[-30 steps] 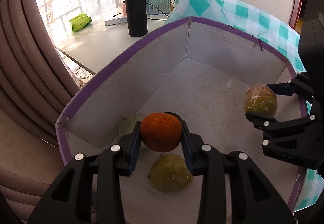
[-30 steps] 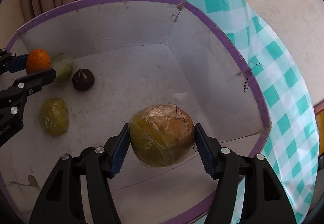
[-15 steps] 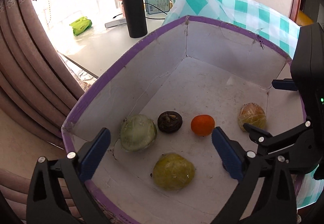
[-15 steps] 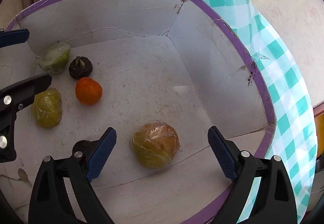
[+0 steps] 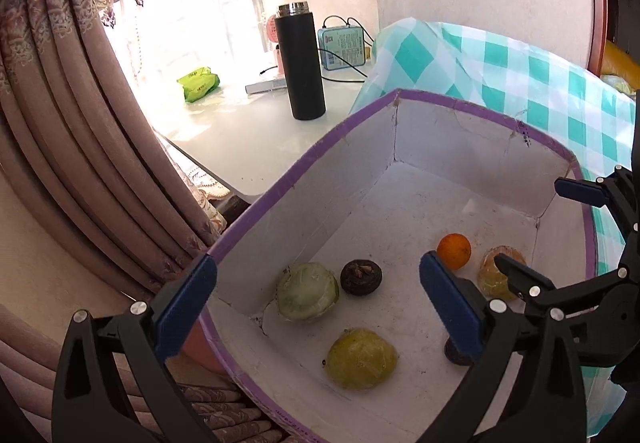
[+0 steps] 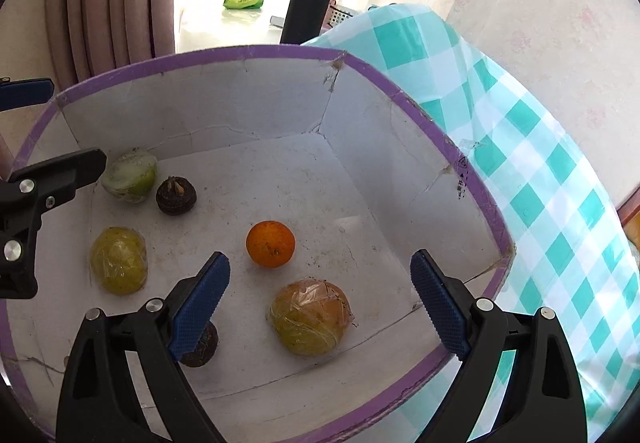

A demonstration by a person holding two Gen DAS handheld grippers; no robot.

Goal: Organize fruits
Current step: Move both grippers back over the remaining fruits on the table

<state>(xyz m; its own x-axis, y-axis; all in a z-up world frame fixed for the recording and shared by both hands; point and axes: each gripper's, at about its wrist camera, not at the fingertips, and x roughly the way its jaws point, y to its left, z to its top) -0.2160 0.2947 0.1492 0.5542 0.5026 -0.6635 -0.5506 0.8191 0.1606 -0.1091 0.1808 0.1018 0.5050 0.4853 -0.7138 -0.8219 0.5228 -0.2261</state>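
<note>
My left gripper point(image 5: 316, 305) has its jaws spread wide with nothing pinched between them, and my right gripper point(image 6: 320, 303) is spread too, hanging over the wrapped brownish fruit point(image 6: 310, 317) without touching it. All the fruit lies on the floor of the white cardboard box point(image 6: 224, 103) with the purple rim — the orange point(image 6: 271, 243) just beyond the brownish one, a yellow wrapped fruit point(image 6: 119, 259) and a pale green one point(image 6: 130, 179) over by my left gripper, a dark round fruit point(image 6: 176, 195) beside the green one, and another dark fruit point(image 6: 200, 347) half hidden behind my right gripper's left pad. The box sits against a teal checked cloth point(image 6: 532, 171); a black flask point(image 5: 301, 63) stands on the table behind.
</note>
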